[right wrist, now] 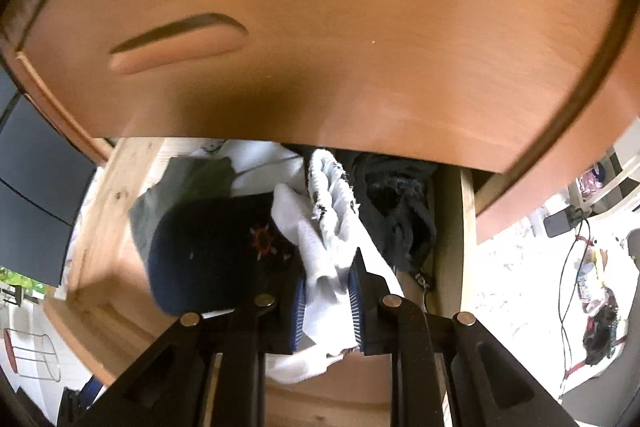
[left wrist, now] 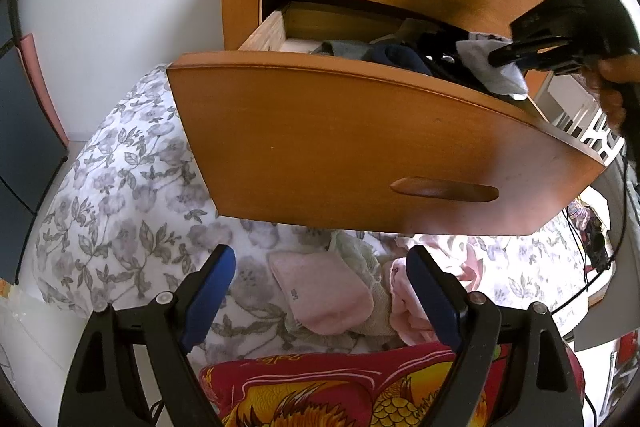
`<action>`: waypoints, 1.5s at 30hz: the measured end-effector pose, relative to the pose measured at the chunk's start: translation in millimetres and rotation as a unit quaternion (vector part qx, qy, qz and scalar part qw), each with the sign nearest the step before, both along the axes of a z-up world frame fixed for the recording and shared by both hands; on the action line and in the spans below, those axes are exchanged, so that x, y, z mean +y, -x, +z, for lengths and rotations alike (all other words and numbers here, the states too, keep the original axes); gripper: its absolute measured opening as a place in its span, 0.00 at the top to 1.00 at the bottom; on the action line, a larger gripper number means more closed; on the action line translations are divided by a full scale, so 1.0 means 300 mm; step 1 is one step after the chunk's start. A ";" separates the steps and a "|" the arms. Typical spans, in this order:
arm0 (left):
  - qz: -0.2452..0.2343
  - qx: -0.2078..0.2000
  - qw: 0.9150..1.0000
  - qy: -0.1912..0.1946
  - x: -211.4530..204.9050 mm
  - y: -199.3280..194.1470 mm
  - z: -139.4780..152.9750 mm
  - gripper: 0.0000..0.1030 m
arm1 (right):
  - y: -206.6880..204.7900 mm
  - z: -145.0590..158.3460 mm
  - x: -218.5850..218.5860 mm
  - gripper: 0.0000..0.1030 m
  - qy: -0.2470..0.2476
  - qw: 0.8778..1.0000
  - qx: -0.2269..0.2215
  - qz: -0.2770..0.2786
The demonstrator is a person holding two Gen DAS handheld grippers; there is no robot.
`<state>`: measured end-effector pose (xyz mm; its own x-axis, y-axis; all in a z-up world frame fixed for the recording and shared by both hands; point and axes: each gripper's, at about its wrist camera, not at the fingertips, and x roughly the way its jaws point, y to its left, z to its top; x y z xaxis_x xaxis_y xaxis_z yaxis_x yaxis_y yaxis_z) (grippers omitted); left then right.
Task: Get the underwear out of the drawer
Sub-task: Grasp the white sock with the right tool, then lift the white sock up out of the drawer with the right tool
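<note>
White ribbed cloth, the underwear (right wrist: 326, 291), is bunched into a soft fold with a strip of black-and-white patterned edging at its far end. It sits over the open drawer (left wrist: 360, 131), pinched between the blue pads of the right gripper (right wrist: 327, 303), whose jaws are closed on it. In the left wrist view the same piece (left wrist: 486, 67) hangs pale grey-white from the black fingers above the drawer's right front corner, a loose flap drooping over the wooden rim.

How much of the cloth there is cannot be told: its near end disappears under the gripper body, and its far end runs in among the other clothes. Those clothes are a dark navy piece with a small orange mark (right wrist: 224, 247), a grey-green piece (right wrist: 180, 187) and a black heap (right wrist: 396, 211); what sort of garments they are is hard to make out. The upper drawer front (right wrist: 320, 27) cuts off the back of the drawer. The right wrist view is slightly blurred.

The fold's long axis runs away from the right gripper toward the back of the drawer, leaning a little left in that view, patterned end farthest.

The left gripper (left wrist: 320, 291) stands wide open with nothing between its pads, above pink folded cloths (left wrist: 320, 295) on a flowered bedspread (left wrist: 120, 207).
</note>
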<state>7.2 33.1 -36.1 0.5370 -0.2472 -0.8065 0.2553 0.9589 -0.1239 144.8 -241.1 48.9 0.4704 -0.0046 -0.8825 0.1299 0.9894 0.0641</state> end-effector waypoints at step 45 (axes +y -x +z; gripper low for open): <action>0.021 -0.023 0.997 -0.071 -0.032 0.026 0.006 0.15 | 0.764 0.369 0.097 0.80 -0.022 0.974 -0.203 0.097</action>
<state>-0.6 23.7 -34.4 0.5823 -0.1089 -0.8057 0.2178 0.9757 0.0255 -84.5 -212.0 159.4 0.7694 0.1532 -0.6202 -0.1043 0.9879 0.1146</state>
